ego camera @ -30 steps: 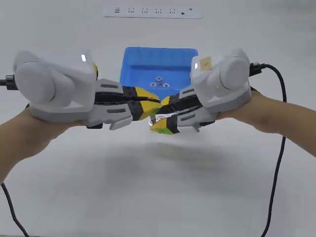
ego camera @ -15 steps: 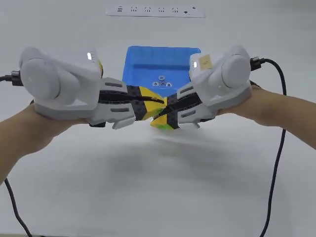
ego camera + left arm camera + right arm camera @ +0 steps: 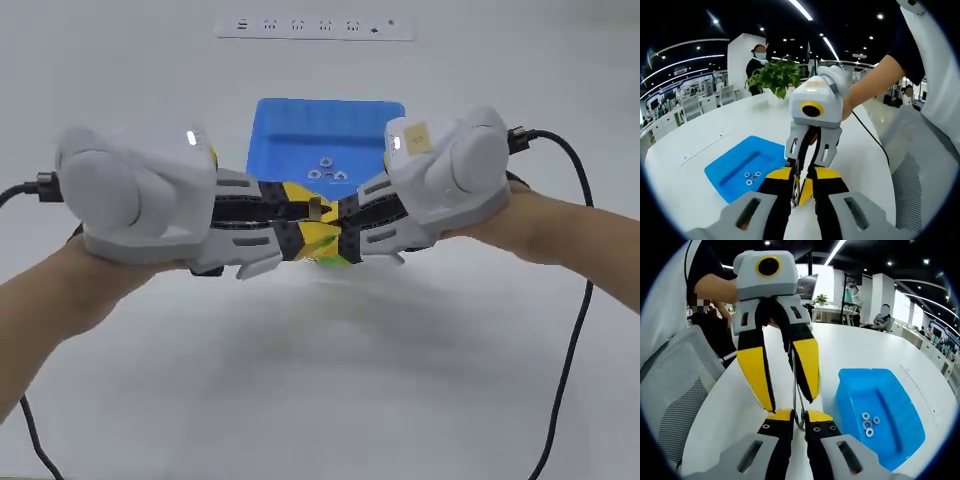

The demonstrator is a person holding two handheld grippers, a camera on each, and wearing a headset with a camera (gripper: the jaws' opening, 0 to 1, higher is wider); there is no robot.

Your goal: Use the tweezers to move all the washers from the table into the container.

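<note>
The tweezers are being pinched between the right gripper's closed jaws, and the left gripper's jaws are standing apart around them. Three washers are lying in the blue container just behind, on the white table.

No text, number or brand is legible: the small label on the right gripper and the markings on the power strip are too small to read.
</note>
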